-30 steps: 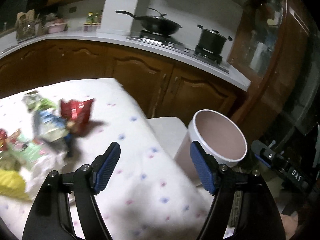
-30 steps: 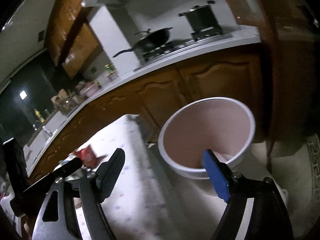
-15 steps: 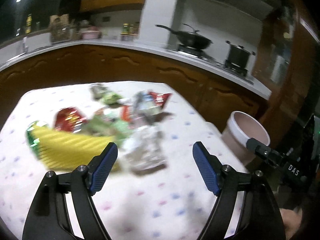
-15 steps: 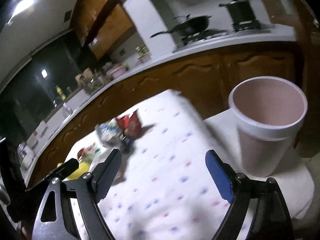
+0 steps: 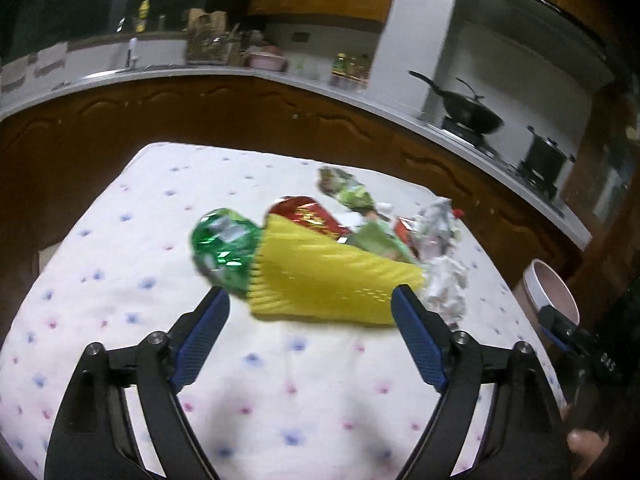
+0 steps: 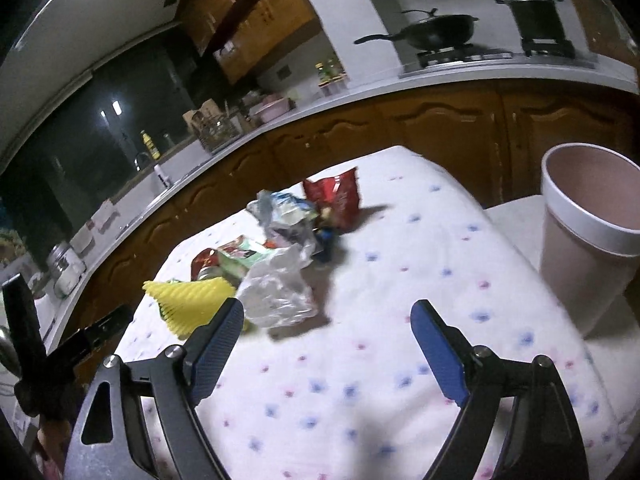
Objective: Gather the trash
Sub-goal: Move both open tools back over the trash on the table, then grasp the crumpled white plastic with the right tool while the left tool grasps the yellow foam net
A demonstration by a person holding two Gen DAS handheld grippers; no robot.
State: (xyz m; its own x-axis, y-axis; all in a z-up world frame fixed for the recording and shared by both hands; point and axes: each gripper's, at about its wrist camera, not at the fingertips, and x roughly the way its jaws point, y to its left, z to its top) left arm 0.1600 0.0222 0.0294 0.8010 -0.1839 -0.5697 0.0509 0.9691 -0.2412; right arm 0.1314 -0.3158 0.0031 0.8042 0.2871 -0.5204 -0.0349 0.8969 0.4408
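A heap of trash lies on the white dotted tablecloth [image 5: 120, 280]: a yellow foam net [image 5: 324, 276], a green foil wrapper [image 5: 224, 248], a red wrapper [image 5: 306, 216], crumpled clear plastic [image 5: 444, 276]. My left gripper [image 5: 310, 332] is open and empty, just short of the yellow net. My right gripper [image 6: 328, 344] is open and empty above the cloth, with the clear plastic [image 6: 276, 292], yellow net [image 6: 192, 300] and a red bag [image 6: 334, 194] ahead to its left. The pink bin [image 6: 588, 236] stands at the right of the table.
The bin [image 5: 550, 292] also shows at the right edge of the left wrist view. Wooden kitchen cabinets and a counter [image 5: 280, 80] with a wok [image 5: 470, 116] and a pot [image 5: 546, 156] run behind the table.
Both grippers have swung left from the bin towards the trash heap. The left gripper has come close to the yellow net. Both stay open.
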